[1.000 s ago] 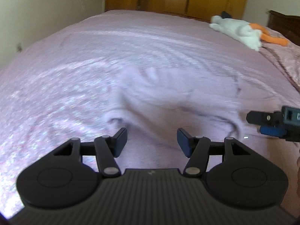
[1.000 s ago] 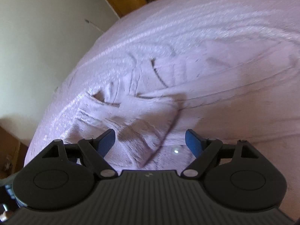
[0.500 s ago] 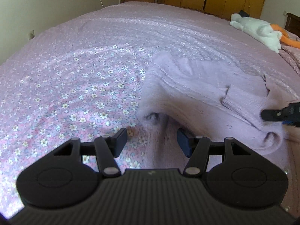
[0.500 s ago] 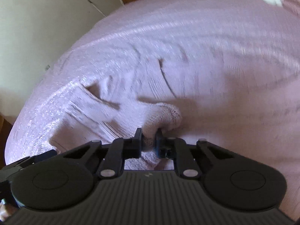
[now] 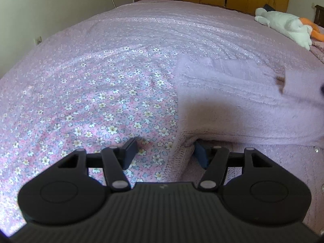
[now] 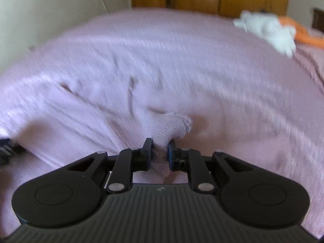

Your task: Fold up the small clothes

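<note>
While the right gripper (image 6: 159, 151) pinches a bunched corner of the lilac knit garment (image 5: 243, 101), its two fingers pressed on the fabric, the left gripper (image 5: 165, 151) stands spread wide with nothing between its pads; its right finger (image 5: 200, 154) sits just under the garment's lifted edge.

Garment location: right half of the left wrist view, from 1 to 4 o'clock, part of it raised off the floral bedspread (image 5: 91, 101). In the right wrist view it drapes from 9 o'clock toward centre; that view is motion-blurred, so fine detail is uncertain.

Judgement: a fold-over is in hand. To do it well, keep the pinched corner taut and low, carry it straight across, and let the left gripper close on the near hem so both corners travel level.

Materials: fuzzy, soft knit with ribbed hem; thick, likely to sag and cling. Bedspread is thin printed cotton with small daisies. White plush toy (image 5: 283, 24) with orange parts lies at 2 o'clock, well apart.
</note>
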Demonstrator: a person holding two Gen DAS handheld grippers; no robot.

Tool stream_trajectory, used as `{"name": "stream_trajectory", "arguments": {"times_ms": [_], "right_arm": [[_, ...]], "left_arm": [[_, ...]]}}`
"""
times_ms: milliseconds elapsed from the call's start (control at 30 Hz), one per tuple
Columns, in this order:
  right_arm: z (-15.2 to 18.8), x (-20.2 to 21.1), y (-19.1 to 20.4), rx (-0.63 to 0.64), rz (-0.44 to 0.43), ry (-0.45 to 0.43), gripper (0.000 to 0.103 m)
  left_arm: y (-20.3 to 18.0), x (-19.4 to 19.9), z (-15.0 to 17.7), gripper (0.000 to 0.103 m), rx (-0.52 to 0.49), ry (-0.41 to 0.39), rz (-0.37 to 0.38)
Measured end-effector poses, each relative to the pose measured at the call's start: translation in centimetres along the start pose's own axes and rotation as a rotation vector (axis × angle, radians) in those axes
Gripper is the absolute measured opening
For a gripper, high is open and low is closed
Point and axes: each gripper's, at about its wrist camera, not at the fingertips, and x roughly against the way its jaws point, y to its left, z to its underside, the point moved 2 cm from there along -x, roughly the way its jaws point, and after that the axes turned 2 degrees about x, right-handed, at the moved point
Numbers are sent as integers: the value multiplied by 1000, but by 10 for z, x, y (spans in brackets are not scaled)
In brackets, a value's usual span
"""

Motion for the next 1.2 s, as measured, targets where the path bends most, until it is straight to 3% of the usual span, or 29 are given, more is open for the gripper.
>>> {"name": "stream_trajectory", "arguments": {"times_ms": [33, 100, 233, 333, 433, 633, 733, 767, 800, 867, 967, 1067, 1200], "right_arm": [[7, -6, -4, -4, -1, 15, 41], [16, -11, -8, -17, 39, -23, 71], [16, -1, -20, -69, 33, -32, 73], [6, 21, -17, -71, 37, -104, 73], [-6, 40, -1, -29, -39, -163, 73], [-10, 17, 33, 36, -135, -88, 73], [-7, -9, 39, 21, -113, -25, 69], [-5, -15, 38, 8, -99, -17, 60], [-4, -18, 38, 5, -73, -25, 38], [-3, -15, 34, 6, -12, -50, 9], [-3, 6, 15, -43, -20, -106, 8], [1, 38, -8, -70, 49, -194, 8], [23, 63, -55, -173, 110, -231, 8]], "left_arm": [[0, 1, -1, 63, 1, 3, 2], [2, 4, -2, 62, 16, 16, 16], [4, 22, -7, 62, 15, -4, 37], [0, 39, -17, 62, -5, -48, 50], [-7, 48, -27, 62, -8, -84, 69], [-33, 29, -30, 62, -50, -67, 93], [-43, 12, -26, 62, -82, -39, 105], [-45, 6, -25, 62, -91, -27, 102], [-46, 0, -23, 62, -98, -13, 92], [-47, -8, -20, 63, -106, -4, 70], [-46, -10, -19, 64, -97, -6, 64], [-44, -10, -20, 64, -90, -1, 66], [-44, -9, -19, 64, -94, -2, 62]]}}
